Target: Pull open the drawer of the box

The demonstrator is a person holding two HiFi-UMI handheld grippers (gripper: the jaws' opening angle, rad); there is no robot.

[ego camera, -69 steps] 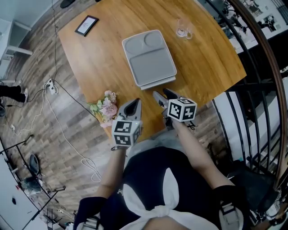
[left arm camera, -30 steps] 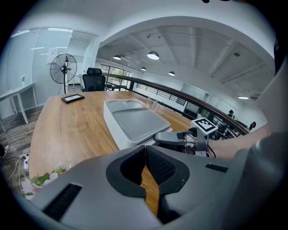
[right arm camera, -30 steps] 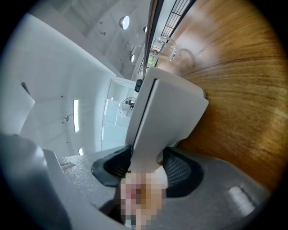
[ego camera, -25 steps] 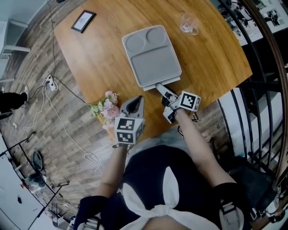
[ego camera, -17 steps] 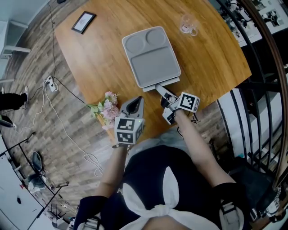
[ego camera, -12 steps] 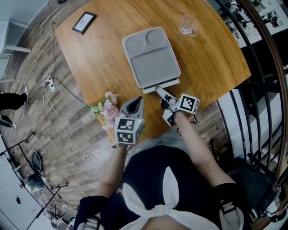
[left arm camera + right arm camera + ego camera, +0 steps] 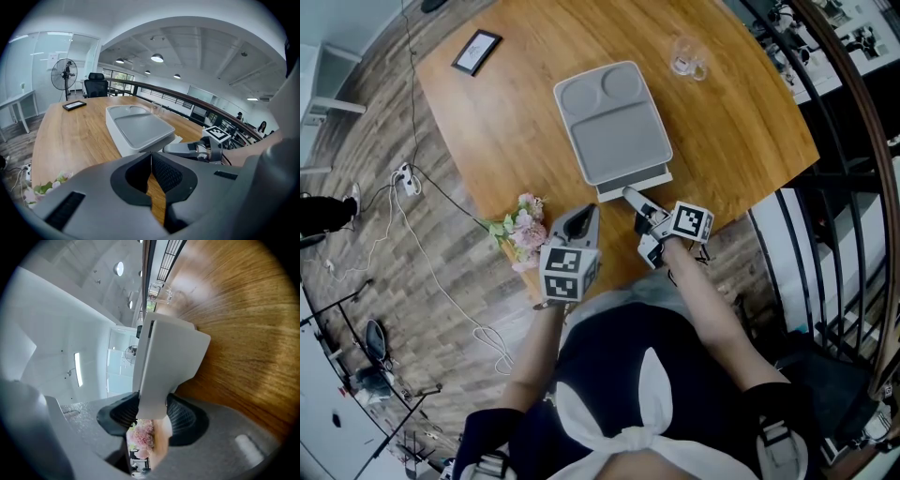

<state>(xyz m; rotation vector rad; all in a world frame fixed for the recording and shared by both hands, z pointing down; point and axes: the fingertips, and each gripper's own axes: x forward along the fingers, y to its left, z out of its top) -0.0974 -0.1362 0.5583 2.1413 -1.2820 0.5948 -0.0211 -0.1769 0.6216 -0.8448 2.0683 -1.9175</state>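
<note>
A flat grey box (image 7: 611,122) lies on the wooden table (image 7: 525,122). Its white drawer (image 7: 639,179) sticks out a little from the near side. My right gripper (image 7: 630,195) is shut on the drawer's front edge. In the right gripper view the white drawer front (image 7: 168,357) fills the gap between the pads of the right gripper (image 7: 152,411). My left gripper (image 7: 584,215) hovers shut and empty over the table's near edge, left of the drawer. In the left gripper view its shut jaws (image 7: 151,166) point at the box (image 7: 140,129).
A bunch of pink flowers (image 7: 520,227) lies at the table's near left edge. A clear glass (image 7: 684,58) stands at the far right and a black-framed tablet (image 7: 478,52) at the far left. A dark railing (image 7: 834,187) runs along the right.
My right gripper reached the box front, closed on the drawer and drew back toward me. The white drawer now shows a little out of the box. The left gripper stayed put.
</note>
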